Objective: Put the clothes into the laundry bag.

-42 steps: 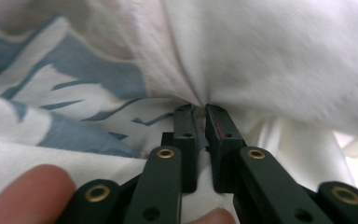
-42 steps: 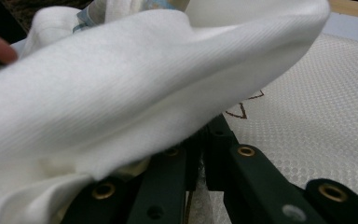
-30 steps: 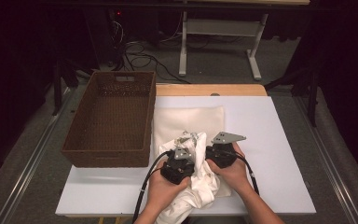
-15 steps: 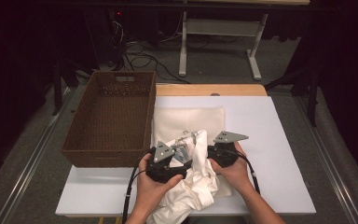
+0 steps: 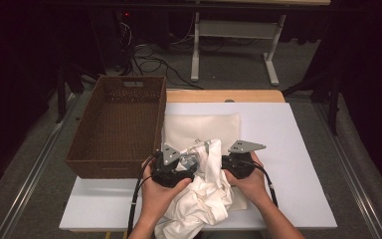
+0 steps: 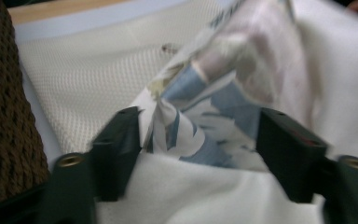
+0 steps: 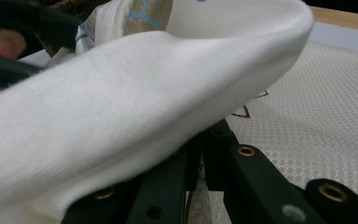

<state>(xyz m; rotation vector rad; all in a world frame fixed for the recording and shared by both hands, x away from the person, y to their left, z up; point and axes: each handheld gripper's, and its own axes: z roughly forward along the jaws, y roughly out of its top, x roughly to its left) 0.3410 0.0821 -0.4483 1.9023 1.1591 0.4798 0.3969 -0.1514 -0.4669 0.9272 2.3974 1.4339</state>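
Note:
A white garment (image 5: 206, 199) with a blue print (image 6: 214, 121) is bunched at the table's near edge, over a cream textured mat (image 5: 199, 127). My right gripper (image 5: 220, 163) is shut on a fold of the white cloth (image 7: 121, 102), which drapes over its jaws (image 7: 209, 135). My left gripper (image 5: 190, 162) sits just left of the bunch. Its jaws (image 6: 200, 126) opened wide and have just been closing a little. They stand apart, with the printed part of the garment loose between them.
A brown wicker basket (image 5: 119, 124) stands at the table's left, close beside my left gripper (image 6: 4, 116). The white table (image 5: 288, 129) has free room to the right and behind the mat. A wooden strip (image 5: 219, 95) runs along the far edge.
My left gripper let go of the garment, opened, and moved a little left and up toward the basket. The right gripper kept still, gripping the cloth.

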